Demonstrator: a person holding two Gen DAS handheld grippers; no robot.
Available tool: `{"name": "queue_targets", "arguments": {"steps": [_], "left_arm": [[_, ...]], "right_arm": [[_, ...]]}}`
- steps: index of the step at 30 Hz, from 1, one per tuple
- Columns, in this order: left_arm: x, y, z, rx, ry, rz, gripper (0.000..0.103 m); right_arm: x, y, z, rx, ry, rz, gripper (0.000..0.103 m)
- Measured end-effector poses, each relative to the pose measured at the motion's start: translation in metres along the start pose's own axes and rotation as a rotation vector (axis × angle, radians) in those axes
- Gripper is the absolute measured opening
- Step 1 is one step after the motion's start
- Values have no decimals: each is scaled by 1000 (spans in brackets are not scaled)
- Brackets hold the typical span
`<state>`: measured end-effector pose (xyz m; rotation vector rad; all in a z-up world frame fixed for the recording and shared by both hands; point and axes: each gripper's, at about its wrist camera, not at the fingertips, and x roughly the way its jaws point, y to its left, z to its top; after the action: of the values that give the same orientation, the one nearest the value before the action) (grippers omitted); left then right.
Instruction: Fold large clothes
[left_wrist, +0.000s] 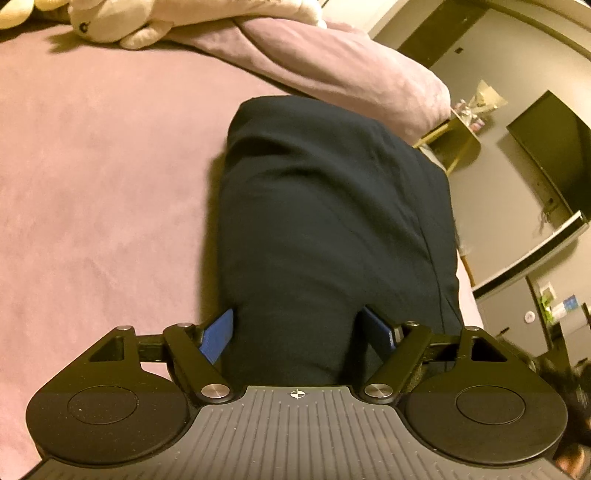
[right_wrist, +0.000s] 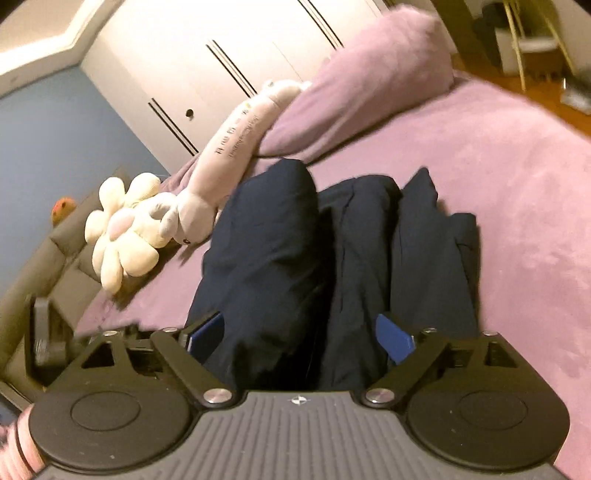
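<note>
A large dark navy garment (left_wrist: 332, 221) lies on the pink bed cover (left_wrist: 103, 177), stretching away from my left gripper (left_wrist: 299, 332). Its blue pads (left_wrist: 218, 338) stand on either side of a thick bunch of the cloth and press on it. In the right wrist view the same garment (right_wrist: 280, 236) is bunched in several folds, and my right gripper (right_wrist: 299, 336) has its blue pads (right_wrist: 393, 341) closed on a wide gather of the fabric. The cloth hides the inner faces of the pads.
A pink pillow (left_wrist: 343, 70) and pale plush toys (left_wrist: 122, 22) lie at the head of the bed; the flower plush (right_wrist: 122, 229) and long plush (right_wrist: 232, 147) show in the right view. A TV (left_wrist: 554, 155) and a side table (left_wrist: 458, 140) stand beyond the bed's edge.
</note>
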<state>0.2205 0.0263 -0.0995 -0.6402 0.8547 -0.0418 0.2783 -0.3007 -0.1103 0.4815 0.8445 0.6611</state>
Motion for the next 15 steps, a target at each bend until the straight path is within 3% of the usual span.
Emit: {"name": "queue_targets", "arguments": {"steps": [3,5,6,7,9,12,13,15], "left_arm": [[2,-6,0,7,2,9,83],[3,-9,2,15,4,14,84],[4,-10,2,18,5,17,85],[5,-12,2,20,6,20,86],[4,-12,3,16,8,24,86],[-1,-6,4,-2,7,3,85],[-2,-4,3,-3,4,-4,84],[-3,-1,3,-11,4,-11,84]], "right_arm": [[26,-15,9,102,41,87,94],[36,-7,14,59,35,81,94],[39,0,15,26,29,67,89],[41,7,15,-7,25,45,72],[43,23,15,-95,22,0,52],[42,28,14,-144,25,-21,55],[41,24,15,-124,31,-25,67],[39,18,17,-83,29,-43,76]]}}
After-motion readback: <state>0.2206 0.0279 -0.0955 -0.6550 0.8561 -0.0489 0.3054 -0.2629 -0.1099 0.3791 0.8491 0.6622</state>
